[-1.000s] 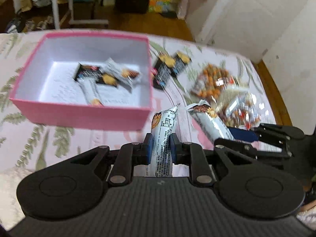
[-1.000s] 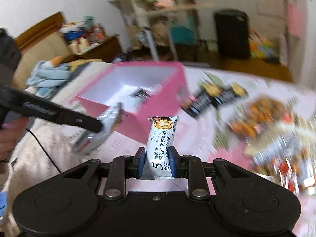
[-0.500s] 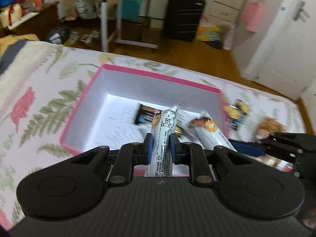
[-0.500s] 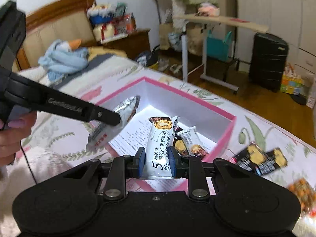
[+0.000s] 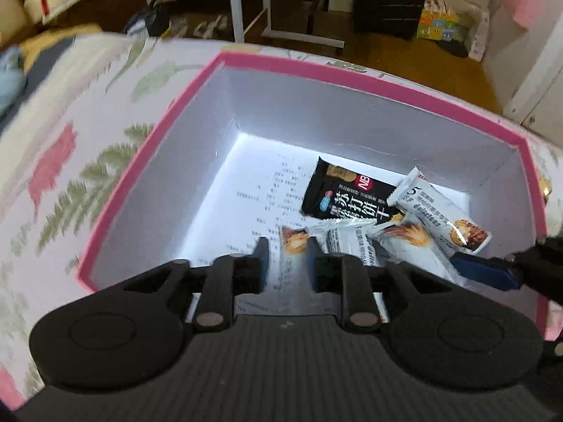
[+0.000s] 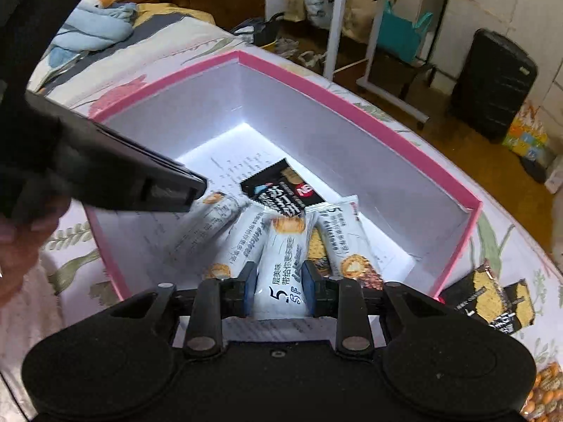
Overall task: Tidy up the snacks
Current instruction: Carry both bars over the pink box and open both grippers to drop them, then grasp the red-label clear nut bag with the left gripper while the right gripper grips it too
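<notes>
Left wrist view: the left tool [image 5: 284, 248] hangs over the pink box [image 5: 316, 70] on the bed, its jaws just parted a little, and a white snack bar [image 5: 289, 267] lies between the pads with a gap showing on either side, long axis running straight ahead along the fingers. Its release looks under way. Right wrist view: the right tool [image 6: 278, 281] has also been easing open, yet its pads look snug against a second white bar [image 6: 281, 263] that points forward into the box. Beyond lie more white bars and a black cracker packet [image 6: 281, 190]. Another black packet [image 6: 492, 302] waits outside, right of the box.
</notes>
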`<state>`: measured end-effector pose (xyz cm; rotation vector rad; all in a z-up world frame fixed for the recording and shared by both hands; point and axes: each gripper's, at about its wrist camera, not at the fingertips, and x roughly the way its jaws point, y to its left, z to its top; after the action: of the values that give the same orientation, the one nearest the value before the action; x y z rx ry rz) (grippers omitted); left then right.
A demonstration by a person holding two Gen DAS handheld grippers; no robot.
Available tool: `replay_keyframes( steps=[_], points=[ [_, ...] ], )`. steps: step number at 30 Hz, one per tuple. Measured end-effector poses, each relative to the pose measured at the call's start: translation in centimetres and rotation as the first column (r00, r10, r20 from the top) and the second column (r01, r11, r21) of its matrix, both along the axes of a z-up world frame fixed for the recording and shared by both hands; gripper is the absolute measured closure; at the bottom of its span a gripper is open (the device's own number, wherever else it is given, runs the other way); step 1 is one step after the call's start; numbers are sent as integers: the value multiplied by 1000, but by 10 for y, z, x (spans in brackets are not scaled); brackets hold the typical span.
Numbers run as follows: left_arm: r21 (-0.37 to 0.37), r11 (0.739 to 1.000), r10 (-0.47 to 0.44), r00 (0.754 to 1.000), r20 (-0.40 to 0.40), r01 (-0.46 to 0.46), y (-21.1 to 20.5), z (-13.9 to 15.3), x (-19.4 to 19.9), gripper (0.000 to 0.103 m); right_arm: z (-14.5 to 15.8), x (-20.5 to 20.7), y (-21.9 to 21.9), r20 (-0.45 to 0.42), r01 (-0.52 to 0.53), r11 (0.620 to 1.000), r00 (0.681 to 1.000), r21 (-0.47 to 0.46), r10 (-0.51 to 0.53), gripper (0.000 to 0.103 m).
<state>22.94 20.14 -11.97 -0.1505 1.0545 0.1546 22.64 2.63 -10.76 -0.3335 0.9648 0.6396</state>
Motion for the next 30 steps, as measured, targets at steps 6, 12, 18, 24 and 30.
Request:
replay_keyframes(
  steps=[6,12,18,24,30],
  points=[
    [-49,998,-43,999,27,45,-4,23,-31,74,40,-29,-52,-26,94,969,996,226,-91,64],
    [-72,987,-136,989,56,140,-29,64,-68,69,74,-61,-119,-67,192,915,981,354,-180,59],
    [-117,957,-259,964,54,264,-68,94,-100,53,93,-93,-191,-63,282,910,959,303,-277,54],
    [-123,918,-373,926,67,378,-124,99,-125,49,96,-125,-258,-33,373,897,926,238,-376,46],
    [-195,849,-495,868,35,492,-188,69,-125,49,72,-140,-315,-70,480,847,876,227,-477,41]
  ],
)
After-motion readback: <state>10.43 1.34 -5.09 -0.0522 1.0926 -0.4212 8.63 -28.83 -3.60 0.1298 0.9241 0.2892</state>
